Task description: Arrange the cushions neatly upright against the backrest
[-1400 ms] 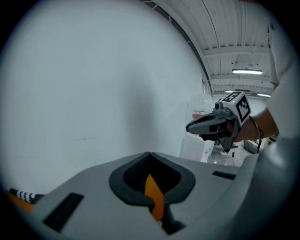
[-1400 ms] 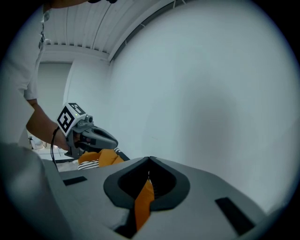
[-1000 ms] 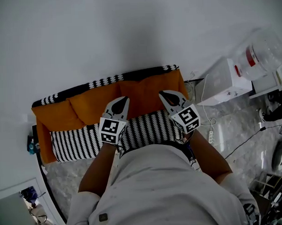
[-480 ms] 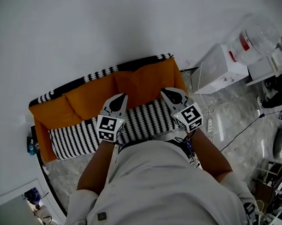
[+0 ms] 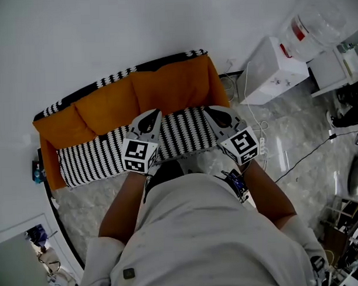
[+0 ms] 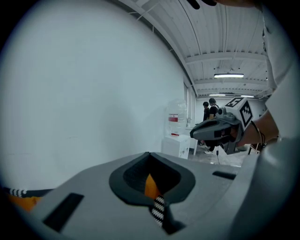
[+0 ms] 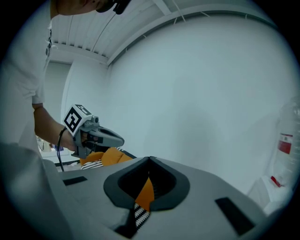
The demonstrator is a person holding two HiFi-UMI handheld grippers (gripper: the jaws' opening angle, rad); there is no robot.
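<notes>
1. The person's left gripper (image 5: 151,116) had its jaws pressed together with nothing pinched between them.
2. The right gripper (image 5: 211,112) was likewise closed and empty.
3. Both grippers were held side by side, well apart, over the black-and-white striped seat (image 5: 92,166) of the sofa, tips pointing at the backrest.
4. Three plump orange fabric cushions (image 5: 110,106) stood in a row along the sofa's black-and-white trimmed backrest (image 5: 125,71), each touching the next.
5. The rightmost cushion (image 5: 171,87) lay just beyond the two gripper tips; whether they touched it could not be told.
6. A white box-shaped water dispenser (image 5: 273,77) stood on the pale marbled floor (image 5: 296,141), right of the sofa.
</notes>
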